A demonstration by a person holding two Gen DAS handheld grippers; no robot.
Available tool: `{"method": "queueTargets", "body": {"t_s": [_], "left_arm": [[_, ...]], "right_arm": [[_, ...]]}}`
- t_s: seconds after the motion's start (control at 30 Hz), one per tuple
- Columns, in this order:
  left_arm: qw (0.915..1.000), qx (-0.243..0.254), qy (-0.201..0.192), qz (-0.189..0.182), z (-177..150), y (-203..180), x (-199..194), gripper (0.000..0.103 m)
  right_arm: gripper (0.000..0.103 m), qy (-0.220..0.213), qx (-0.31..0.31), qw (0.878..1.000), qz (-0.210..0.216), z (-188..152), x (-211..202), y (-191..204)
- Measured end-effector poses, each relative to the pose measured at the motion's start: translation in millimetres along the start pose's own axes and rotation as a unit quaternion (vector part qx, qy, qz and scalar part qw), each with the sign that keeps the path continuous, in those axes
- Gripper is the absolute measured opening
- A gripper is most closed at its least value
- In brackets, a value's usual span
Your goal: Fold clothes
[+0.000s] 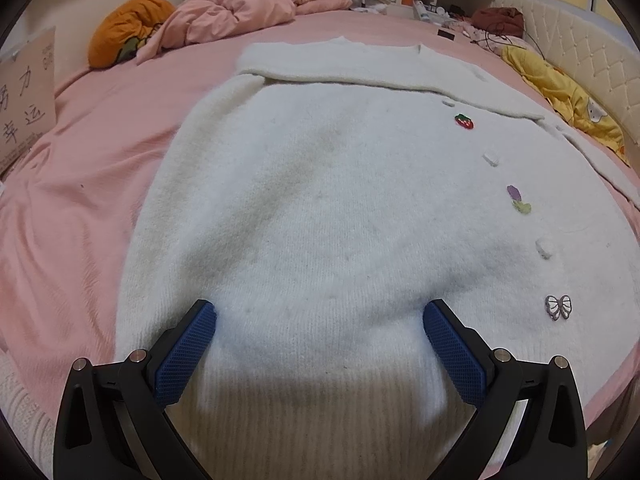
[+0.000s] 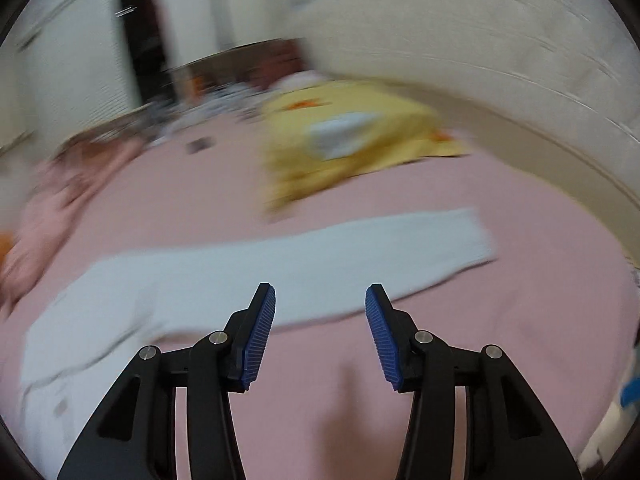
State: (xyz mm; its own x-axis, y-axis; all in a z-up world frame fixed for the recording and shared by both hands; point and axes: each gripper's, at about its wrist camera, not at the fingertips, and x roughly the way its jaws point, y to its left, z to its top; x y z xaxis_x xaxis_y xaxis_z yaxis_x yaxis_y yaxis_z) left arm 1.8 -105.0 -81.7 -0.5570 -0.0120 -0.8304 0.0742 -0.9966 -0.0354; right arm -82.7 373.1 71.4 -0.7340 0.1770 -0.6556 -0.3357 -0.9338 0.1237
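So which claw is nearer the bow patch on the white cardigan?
Left. The left claw sits open over the cardigan hem, the bow patch just beside it. The right claw is open over the outstretched sleeve; no bow shows there.

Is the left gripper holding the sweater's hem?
No. The left gripper is open, its blue pads spread wide over the white sweater, pinching nothing.

Fuzzy white cardigan [image 1: 320,200] lying flat, front up, one sleeve folded across its top, small appliqués beside the buttons
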Motion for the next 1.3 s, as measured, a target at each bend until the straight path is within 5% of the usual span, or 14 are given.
{"method": "queueTargets", "body": {"t_s": [0.07, 0.2, 0.33, 0.67, 1.0, 1.17, 1.3], "left_arm": [[1.0, 0.001, -0.002, -0.001, -0.1, 0.8, -0.9, 0.103], [0.9999, 0.003, -0.008, -0.01, -1.1, 3.4, -4.7, 0.103], [0.9997, 0.008, -0.016, -0.016, -3.5, 4.3, -7.8, 0.103], [0.9993, 0.017, -0.024, -0.022, -4.6, 7.1, -8.9, 0.103], [0.9994, 0.024, -0.022, -0.009, -0.7, 7.1, -14.2, 0.103], [0.9946, 0.04, -0.087, 0.041, 9.5, 4.0, -45.1, 0.103], [0.9951, 0.039, -0.088, 0.022, 30.2, -4.3, -49.5, 0.103]], "right_arm": [[0.072, 0.006, -0.027, 0.999, 0.035, -29.4, -21.1, 52.4], [0.072, 0.014, -0.084, 0.995, 0.051, -99.6, -54.4, 142.9], [0.072, 0.018, -0.113, 0.993, 0.033, -132.0, -67.2, 176.8], [0.072, 0.009, -0.125, 0.992, -0.003, -151.2, -76.7, 172.6], [0.072, 0.002, -0.118, 0.993, 0.006, -149.8, -76.0, 166.5], [0.072, 0.015, -0.107, 0.994, 0.019, -149.2, -68.6, 160.5], [0.072, 0.025, -0.091, 0.995, 0.026, -145.5, -62.1, 151.9]]}}
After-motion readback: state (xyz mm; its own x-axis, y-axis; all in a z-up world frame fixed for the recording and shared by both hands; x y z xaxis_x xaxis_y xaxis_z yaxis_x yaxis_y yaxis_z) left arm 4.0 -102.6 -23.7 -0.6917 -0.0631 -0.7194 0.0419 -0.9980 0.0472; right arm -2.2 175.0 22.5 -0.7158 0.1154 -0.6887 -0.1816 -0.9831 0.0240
